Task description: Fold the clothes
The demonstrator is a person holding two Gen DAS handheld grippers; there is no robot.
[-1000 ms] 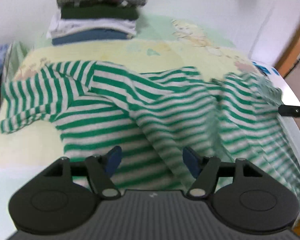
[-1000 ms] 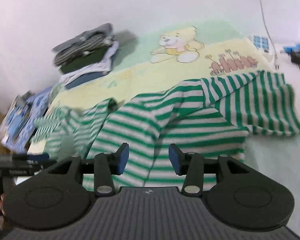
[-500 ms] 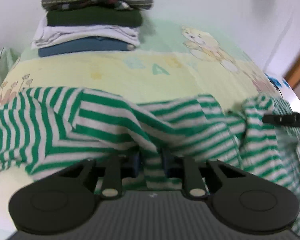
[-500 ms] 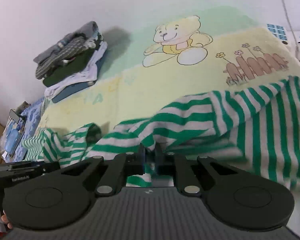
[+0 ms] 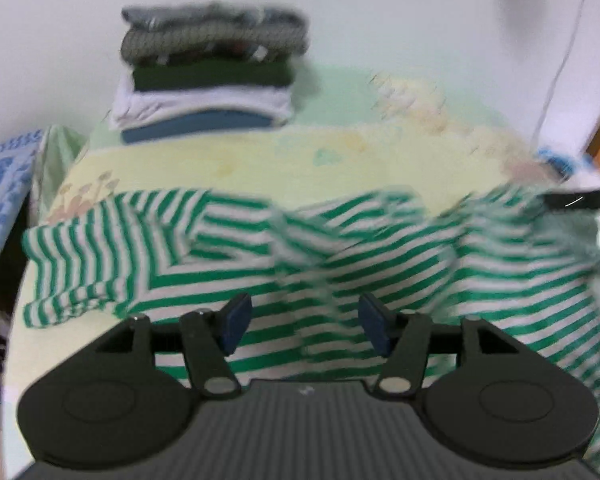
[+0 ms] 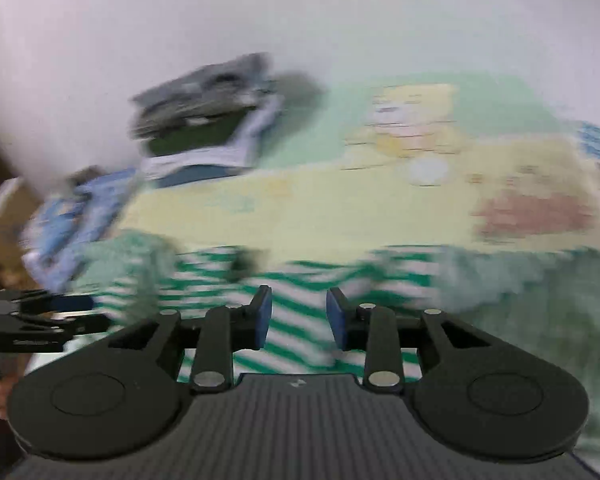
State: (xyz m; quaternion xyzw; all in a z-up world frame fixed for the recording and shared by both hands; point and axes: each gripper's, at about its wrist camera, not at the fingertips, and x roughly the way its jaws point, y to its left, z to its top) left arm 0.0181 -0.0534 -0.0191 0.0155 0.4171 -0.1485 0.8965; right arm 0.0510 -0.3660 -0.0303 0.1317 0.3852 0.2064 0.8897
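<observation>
Striped shirt (image 5: 340, 264): rumpled on the bed sheet (image 5: 236, 160), spread just ahead of both tools.
Left tool (image 5: 305, 328): jaws wide apart, gripping nothing.
Right tool (image 6: 299, 322): jaws parted, empty, over stripes.

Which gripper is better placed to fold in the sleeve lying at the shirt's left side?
Probably the left gripper: open, with the striped shirt's sleeve on its side.

Green-and-white striped garment (image 5: 340, 264): unfolded, rumpled, spread across the yellow-green printed sheet (image 5: 260, 160) (right side blurred); one sleeve trailing left.
</observation>
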